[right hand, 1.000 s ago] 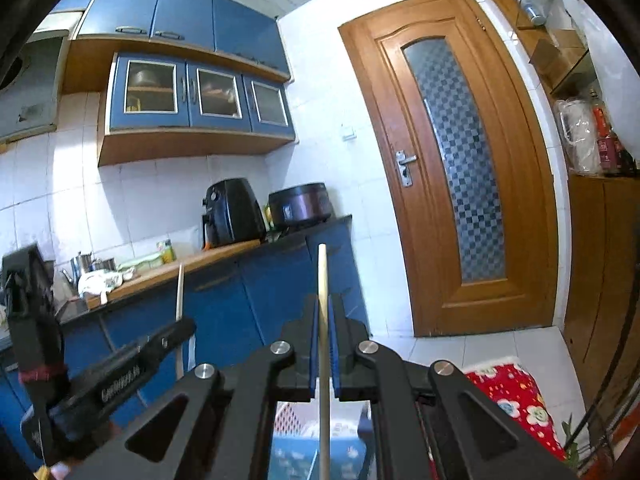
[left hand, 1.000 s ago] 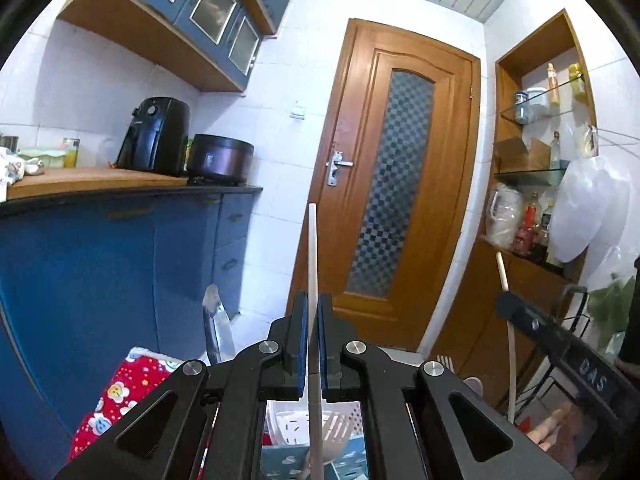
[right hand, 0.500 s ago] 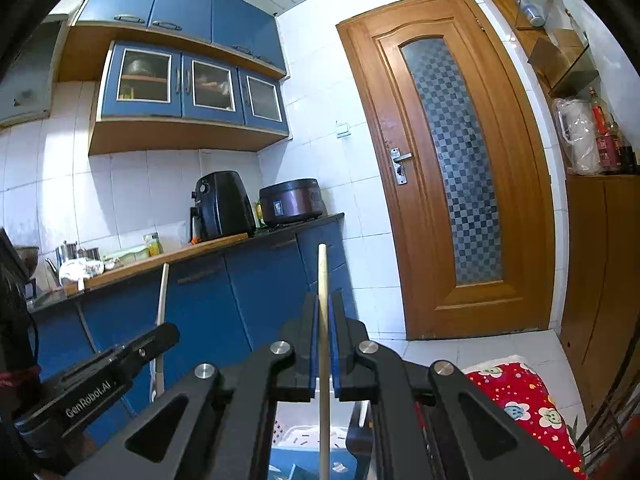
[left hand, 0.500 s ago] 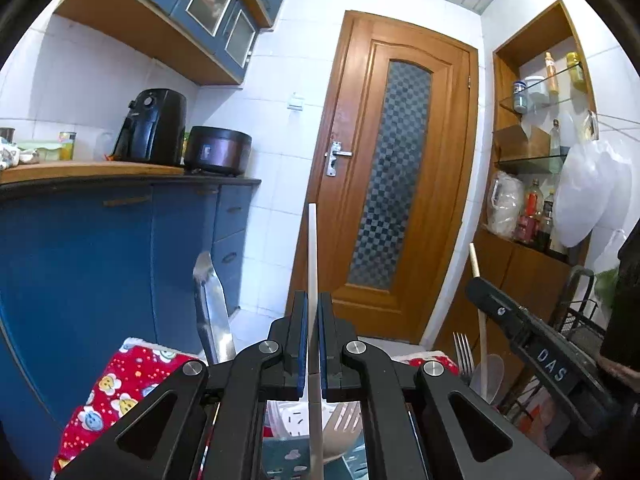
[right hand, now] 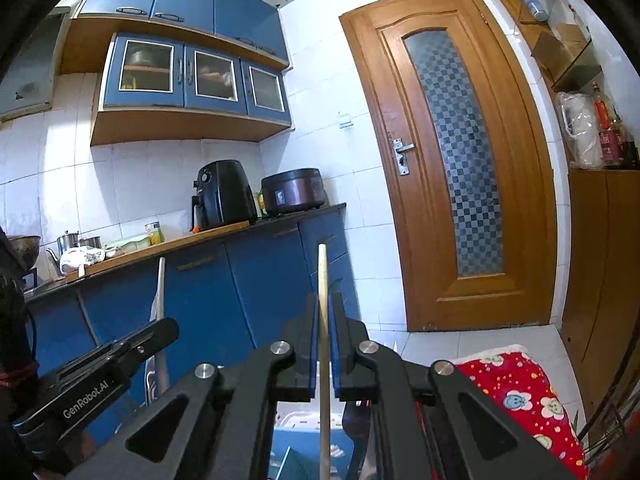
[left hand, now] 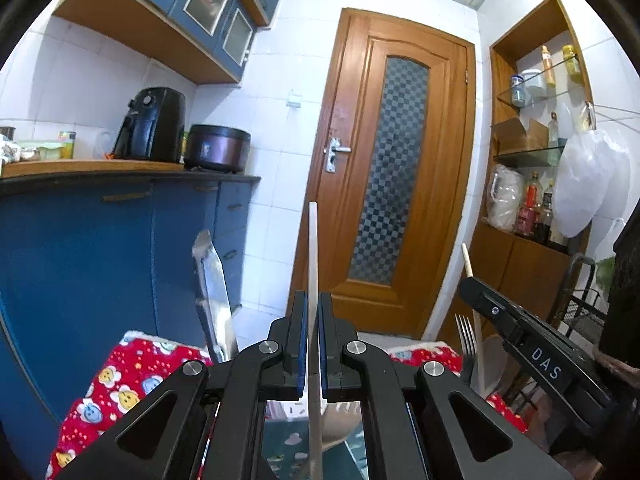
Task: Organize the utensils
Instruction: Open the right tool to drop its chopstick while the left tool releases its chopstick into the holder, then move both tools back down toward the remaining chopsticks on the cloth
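Observation:
In the left wrist view my left gripper (left hand: 313, 320) is shut on a thin pale handle (left hand: 312, 248) that stands upright between the blue pads; its pale head shows below. Under it sits a white perforated holder (left hand: 285, 409) with a steel turner (left hand: 212, 300) and a fork (left hand: 466, 336) standing in it. At the right of that view the right gripper (left hand: 472, 286) grips a wooden stick (left hand: 467, 262). In the right wrist view my right gripper (right hand: 324, 320) is shut on that upright wooden stick (right hand: 322, 276). The left gripper (right hand: 172, 326) with its pale handle (right hand: 160, 292) is at the left.
A red flowered cloth (left hand: 120, 376) covers the surface around the holder. Blue cabinets (right hand: 224, 292) with an air fryer (right hand: 224, 196) and a cooker (right hand: 294, 192) line the left. A wooden door (left hand: 392, 184) is ahead. Shelves with bottles (left hand: 528, 208) and a wire rack (left hand: 580, 312) stand right.
Both grippers have sunk with their handles still clamped. The steel turner, the fork and the red cloth now show higher and larger in the left wrist view.

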A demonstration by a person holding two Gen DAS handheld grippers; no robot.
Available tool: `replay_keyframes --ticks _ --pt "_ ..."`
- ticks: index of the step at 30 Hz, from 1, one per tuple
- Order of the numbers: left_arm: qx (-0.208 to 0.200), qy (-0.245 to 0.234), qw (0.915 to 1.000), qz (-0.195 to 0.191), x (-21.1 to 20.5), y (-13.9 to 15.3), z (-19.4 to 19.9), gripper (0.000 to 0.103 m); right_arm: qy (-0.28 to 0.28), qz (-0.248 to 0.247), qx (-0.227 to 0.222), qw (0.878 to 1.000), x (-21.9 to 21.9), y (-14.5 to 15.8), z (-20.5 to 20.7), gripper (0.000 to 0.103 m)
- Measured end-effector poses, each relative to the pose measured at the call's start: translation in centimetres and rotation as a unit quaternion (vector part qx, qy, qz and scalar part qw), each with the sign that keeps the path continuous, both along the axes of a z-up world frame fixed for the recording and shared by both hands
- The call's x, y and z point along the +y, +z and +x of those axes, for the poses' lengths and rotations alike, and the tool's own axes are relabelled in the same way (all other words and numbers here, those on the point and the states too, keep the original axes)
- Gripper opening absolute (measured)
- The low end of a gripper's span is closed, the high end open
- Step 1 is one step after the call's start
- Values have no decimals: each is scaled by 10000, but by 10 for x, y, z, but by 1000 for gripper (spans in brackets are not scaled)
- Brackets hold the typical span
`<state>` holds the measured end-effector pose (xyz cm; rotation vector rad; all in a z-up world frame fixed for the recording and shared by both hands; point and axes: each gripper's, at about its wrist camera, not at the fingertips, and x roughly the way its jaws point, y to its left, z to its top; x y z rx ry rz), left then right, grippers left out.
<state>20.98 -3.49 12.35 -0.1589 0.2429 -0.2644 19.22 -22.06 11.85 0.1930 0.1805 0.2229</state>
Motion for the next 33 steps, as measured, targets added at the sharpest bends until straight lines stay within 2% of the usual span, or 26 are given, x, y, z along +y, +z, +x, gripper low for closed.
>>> replay_keyframes --ticks 12,16,19,21,23,24,33 --pt "38 -32 9999 101 -3 1 -8 5 -49 -181 -289 9994 6 21 -1 3" --pt "187 -79 9998 8 1 0 -9 6 -21 -82 -245 9997 1 23 -4 3" --pt "262 -124 9996 -15 3 1 -13 8 166 186 -57 9997 -9 24 -9 3" --pt "288 -166 9994 -20 4 2 -17 14 246 276 76 9993 -14 25 -13 4" --pt "299 -171 9994 -20 5 3 -21 35 323 288 193 9989 -18 24 -17 4" --pt "288 -173 9994 -28 6 4 -25 38 324 308 273 9986 -21 23 -20 4" --pt "430 -211 9988 53 9 5 -55 41 214 358 940 9947 -44 7 -50 20"
